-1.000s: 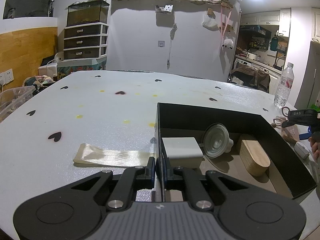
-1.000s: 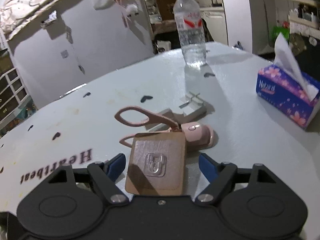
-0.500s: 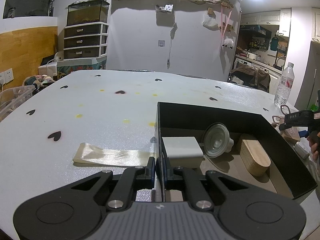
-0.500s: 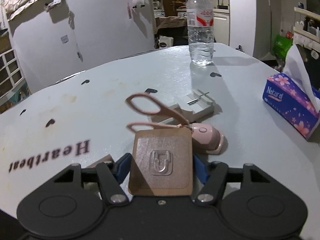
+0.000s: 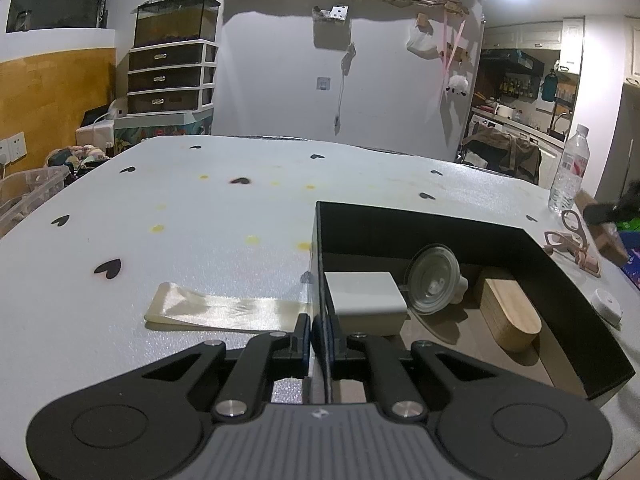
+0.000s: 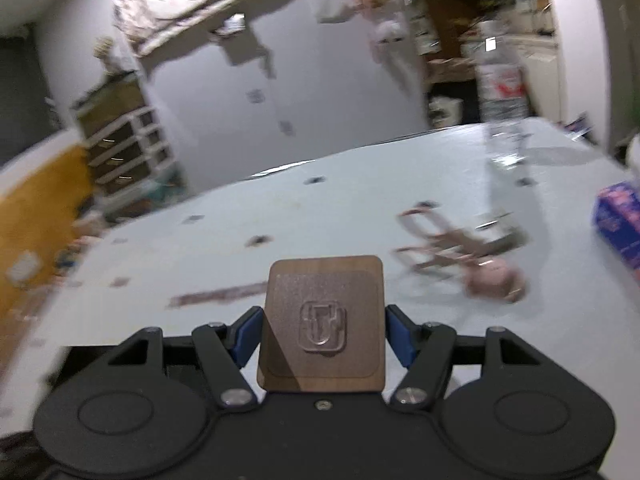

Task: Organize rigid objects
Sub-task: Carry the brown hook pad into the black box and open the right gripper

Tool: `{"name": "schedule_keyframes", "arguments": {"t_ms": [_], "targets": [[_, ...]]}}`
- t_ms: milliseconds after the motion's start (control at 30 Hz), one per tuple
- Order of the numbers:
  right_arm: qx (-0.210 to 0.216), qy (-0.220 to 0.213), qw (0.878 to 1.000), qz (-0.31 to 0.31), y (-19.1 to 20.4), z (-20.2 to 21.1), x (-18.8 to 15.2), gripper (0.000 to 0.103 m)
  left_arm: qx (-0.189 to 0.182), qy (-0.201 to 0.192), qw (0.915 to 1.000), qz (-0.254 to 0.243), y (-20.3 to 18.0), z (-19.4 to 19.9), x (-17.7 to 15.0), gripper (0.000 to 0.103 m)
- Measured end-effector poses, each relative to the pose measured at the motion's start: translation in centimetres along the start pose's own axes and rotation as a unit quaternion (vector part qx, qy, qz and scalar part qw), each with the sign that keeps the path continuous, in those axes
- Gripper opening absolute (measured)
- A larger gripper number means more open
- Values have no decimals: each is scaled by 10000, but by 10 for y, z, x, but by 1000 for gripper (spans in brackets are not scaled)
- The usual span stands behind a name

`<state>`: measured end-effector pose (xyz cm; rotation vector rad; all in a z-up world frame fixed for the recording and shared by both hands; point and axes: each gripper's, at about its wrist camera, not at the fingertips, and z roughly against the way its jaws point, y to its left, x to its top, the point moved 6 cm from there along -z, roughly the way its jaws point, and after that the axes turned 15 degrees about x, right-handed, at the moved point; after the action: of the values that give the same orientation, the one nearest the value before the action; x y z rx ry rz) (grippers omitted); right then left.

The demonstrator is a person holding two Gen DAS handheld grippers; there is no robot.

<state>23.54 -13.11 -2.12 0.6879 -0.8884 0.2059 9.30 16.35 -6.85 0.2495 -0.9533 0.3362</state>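
My left gripper [image 5: 316,326] is shut on the near left wall of the black box [image 5: 420,220]. Inside the box lie a white block [image 5: 364,300], a clear round lid [image 5: 434,280] and an oval wooden case [image 5: 510,318]. My right gripper [image 6: 322,336] is shut on a brown square hook plate [image 6: 324,320], held flat above the table between the blue pads [image 6: 394,330]. In the left wrist view that gripper is a dark blur [image 5: 608,212] at the far right, beyond the box. Pink scissors [image 6: 436,240] and a pink oval thing [image 6: 496,284] lie on the table ahead of it.
A water bottle [image 5: 570,168] stands at the table's far right, a blue tissue box [image 6: 620,224] near the right edge. A cream ribbon strip [image 5: 224,312] lies left of the box, and a small white round thing [image 5: 608,306] lies to the box's right. The right wrist view is motion-blurred.
The right gripper's pads closed onto the brown hook plate, then lifted it off the table and swung left; the scissors now sit to its right. The left gripper and the box have not moved.
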Motion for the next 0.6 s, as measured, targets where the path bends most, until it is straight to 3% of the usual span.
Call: {"name": "schedule_keyframes", "arguments": {"t_ms": [167,300,433,600], "targets": [[846,520,9950,57,61,-4,-11,66,-36,38,10000,42,4,2,3,8],[1263,1192,9848,-36,105,-23,-31,66,-52,34,10000,37,5,5,3,8],[1344,1784,9747,4,137,-48,-52,66,-75,32,10000,44,6,9,3,8],[1094,2306,9669,51,150,-77,-76,66,-150,23,9998,95,9,14,3,9]]}}
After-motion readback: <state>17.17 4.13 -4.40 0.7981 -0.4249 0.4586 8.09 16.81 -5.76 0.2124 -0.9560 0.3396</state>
